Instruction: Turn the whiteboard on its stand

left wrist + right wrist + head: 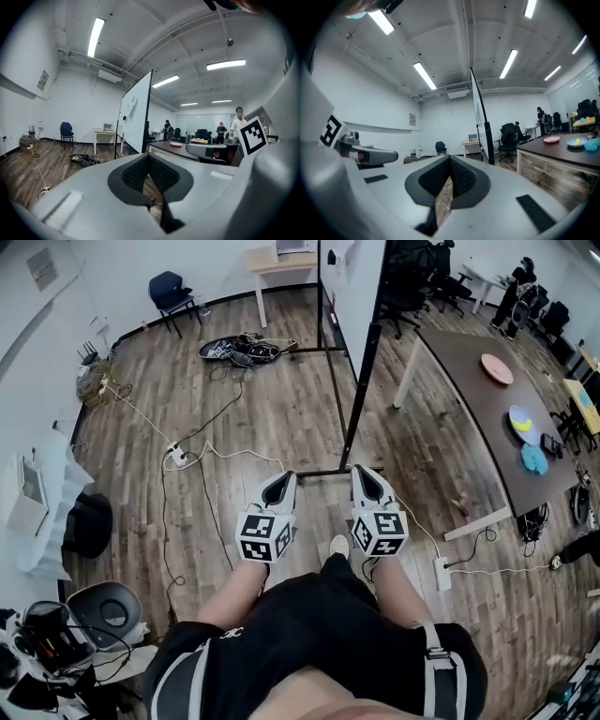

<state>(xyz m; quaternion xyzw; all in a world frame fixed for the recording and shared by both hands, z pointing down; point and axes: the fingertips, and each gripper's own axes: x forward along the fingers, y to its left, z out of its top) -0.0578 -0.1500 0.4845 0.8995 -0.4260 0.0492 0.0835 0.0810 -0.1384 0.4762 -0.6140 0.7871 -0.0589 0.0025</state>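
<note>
Approach step: whiteboard (362,292) not yet touched.
Left gripper (280,478) and right gripper (362,472) are both pressed together with nothing between the jaws, held low near the stand (360,399) base bar. The whiteboard is straight ahead and edge-on, a smooth flat white panel in thin black metal tubing on the wood-plank floor (187,381). Likely next: step closer, raise and spread a gripper, take the panel's near edge, swing it.
</note>
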